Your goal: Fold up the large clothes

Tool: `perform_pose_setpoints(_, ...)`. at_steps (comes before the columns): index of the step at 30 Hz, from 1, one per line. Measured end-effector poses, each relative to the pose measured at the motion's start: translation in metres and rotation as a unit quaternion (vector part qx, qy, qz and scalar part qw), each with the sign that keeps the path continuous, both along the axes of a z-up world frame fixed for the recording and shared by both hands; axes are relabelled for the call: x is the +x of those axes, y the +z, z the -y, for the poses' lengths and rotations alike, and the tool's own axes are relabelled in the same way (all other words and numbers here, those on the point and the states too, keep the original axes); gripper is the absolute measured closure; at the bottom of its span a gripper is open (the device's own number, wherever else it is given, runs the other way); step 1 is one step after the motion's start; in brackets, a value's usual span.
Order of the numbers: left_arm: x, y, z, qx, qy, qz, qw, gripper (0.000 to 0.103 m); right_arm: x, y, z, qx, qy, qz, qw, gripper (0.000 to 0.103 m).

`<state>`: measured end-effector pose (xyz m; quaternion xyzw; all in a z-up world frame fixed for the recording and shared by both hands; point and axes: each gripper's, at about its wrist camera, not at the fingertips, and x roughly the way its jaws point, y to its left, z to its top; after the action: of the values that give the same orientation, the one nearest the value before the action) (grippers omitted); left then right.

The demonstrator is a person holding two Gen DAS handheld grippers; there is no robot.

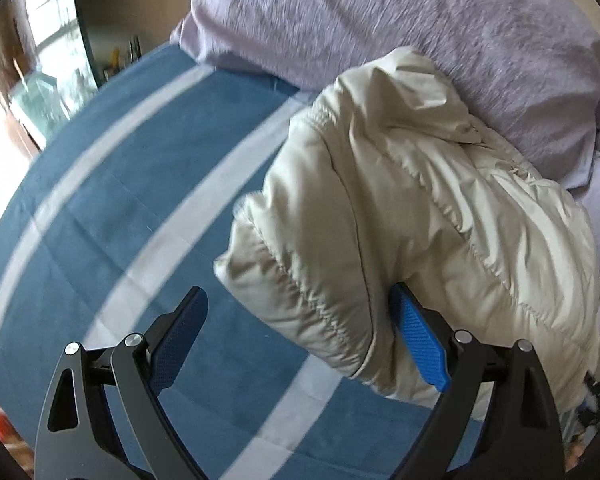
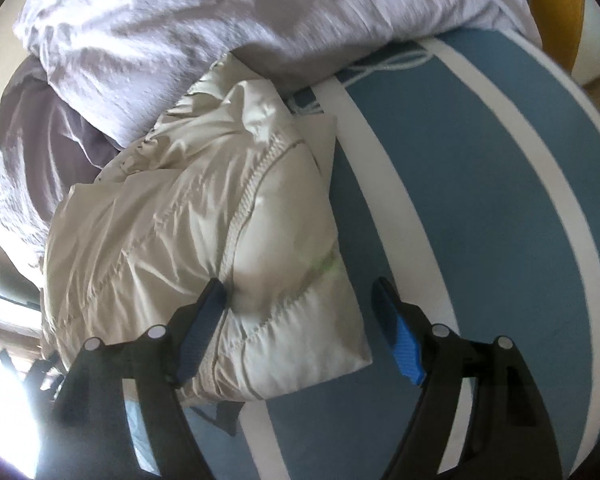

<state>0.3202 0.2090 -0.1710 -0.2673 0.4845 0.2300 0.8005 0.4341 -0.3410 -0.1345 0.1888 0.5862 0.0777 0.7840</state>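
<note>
A cream padded jacket [image 1: 412, 208] lies bundled in a thick fold on a blue bedsheet with white stripes [image 1: 112, 216]. In the left wrist view my left gripper [image 1: 300, 312] stands open just above it. The jacket's near end bulges between the jaws, close to the right blue pad [image 1: 416, 340] and clear of the left one. In the right wrist view the same jacket [image 2: 188, 216] shows with a stitched seam running down it. My right gripper [image 2: 300, 308] is open over its near corner, the left finger [image 2: 204, 320] against the fabric and the right finger above bare sheet [image 2: 480, 200].
A crumpled lilac duvet [image 1: 380, 20] is heaped right behind the jacket, also seen as the pale duvet [image 2: 220, 12], with darker grey bedding [image 2: 52, 140] beside it. A bright window [image 1: 48, 64] lies beyond the bed's far left edge, and a yellow wooden piece [image 2: 556, 4] at the far right.
</note>
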Motion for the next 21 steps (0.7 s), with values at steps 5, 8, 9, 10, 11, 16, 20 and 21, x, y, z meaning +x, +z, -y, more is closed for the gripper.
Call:
perform_pose_setpoints(5, 0.007, -0.009, -0.005, -0.028, 0.017, 0.006, 0.9994, 0.009, 0.000, -0.011, 0.001, 0.026, -0.007, -0.024, 0.999, 0.022)
perform_pose_setpoints(8, 0.010, -0.011, -0.011, -0.033, 0.024, 0.008, 0.9991, 0.009, 0.000, -0.013, -0.003, 0.031, -0.005, -0.028, 0.999, 0.022)
perform_pose_setpoints(9, 0.011, -0.012, -0.013, -0.036, 0.027, 0.009, 0.9989, 0.009, 0.000, -0.014, -0.005, 0.032, -0.003, -0.029, 0.999, 0.023)
perform_pose_setpoints(10, 0.012, -0.012, -0.014, -0.038, 0.031, 0.010, 0.9987, 0.009, 0.000, -0.015, -0.007, 0.035, -0.002, -0.031, 0.999, 0.024)
perform_pose_setpoints(11, 0.012, -0.012, -0.014, -0.040, 0.034, 0.010, 0.9986, 0.010, 0.001, -0.017, -0.008, 0.036, -0.002, -0.032, 0.999, 0.025)
perform_pose_setpoints(16, 0.013, -0.006, -0.005, -0.048, 0.038, 0.029, 0.9977, 0.033, 0.000, -0.017, -0.022, 0.031, 0.000, -0.020, 0.999, 0.044)
perform_pose_setpoints(20, 0.011, 0.003, 0.005, -0.033, 0.041, 0.034, 0.9980, 0.054, -0.004, -0.012, -0.030, 0.025, 0.002, -0.006, 1.000, 0.056)
perform_pose_setpoints(21, 0.010, 0.005, 0.005, -0.034, 0.043, 0.037, 0.9978, 0.057, -0.004, -0.010, -0.036, 0.024, 0.003, -0.004, 1.000, 0.060)
